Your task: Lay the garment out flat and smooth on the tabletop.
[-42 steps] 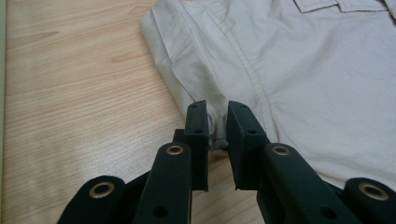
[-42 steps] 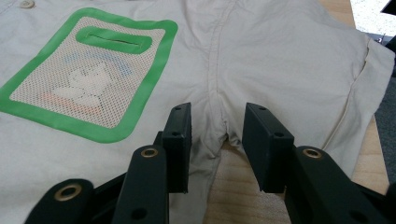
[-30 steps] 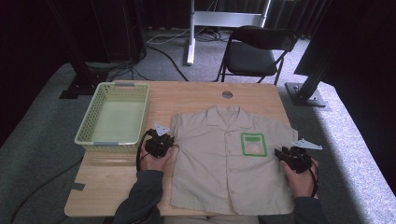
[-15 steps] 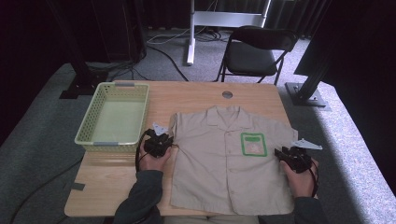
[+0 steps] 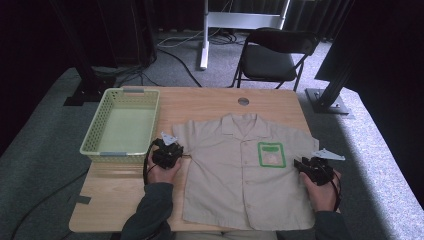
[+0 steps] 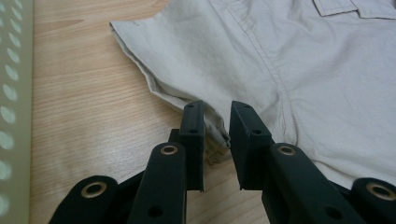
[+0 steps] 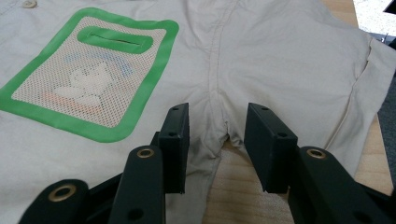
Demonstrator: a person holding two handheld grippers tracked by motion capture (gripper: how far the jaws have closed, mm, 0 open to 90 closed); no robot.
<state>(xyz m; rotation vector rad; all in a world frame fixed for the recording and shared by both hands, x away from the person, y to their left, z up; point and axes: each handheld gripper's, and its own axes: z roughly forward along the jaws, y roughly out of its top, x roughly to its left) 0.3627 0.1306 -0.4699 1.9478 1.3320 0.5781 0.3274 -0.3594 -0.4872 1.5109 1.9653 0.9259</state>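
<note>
A beige short-sleeved shirt [image 5: 235, 185] lies flat and face up on the wooden table [image 5: 120, 200], with a green-bordered mesh pocket [image 5: 271, 154] on its chest. My left gripper [image 5: 182, 155] rests at the shirt's left underarm. In the left gripper view the gripper [image 6: 217, 112] is open, and the sleeve's underarm corner of the shirt [image 6: 303, 70] lies in the gap, not pinched. My right gripper [image 5: 299, 164] sits at the right underarm. In the right gripper view it [image 7: 218, 116] stands open around the underarm seam of the shirt [image 7: 261, 51], beside the pocket [image 7: 88, 74].
A pale green mesh basket [image 5: 150, 120] stands empty at the table's left, close to my left hand; its wall [image 6: 9, 93] shows in the left gripper view. A round hole [image 5: 243, 101] marks the table's far edge. A folding chair [image 5: 272, 55] stands behind the table.
</note>
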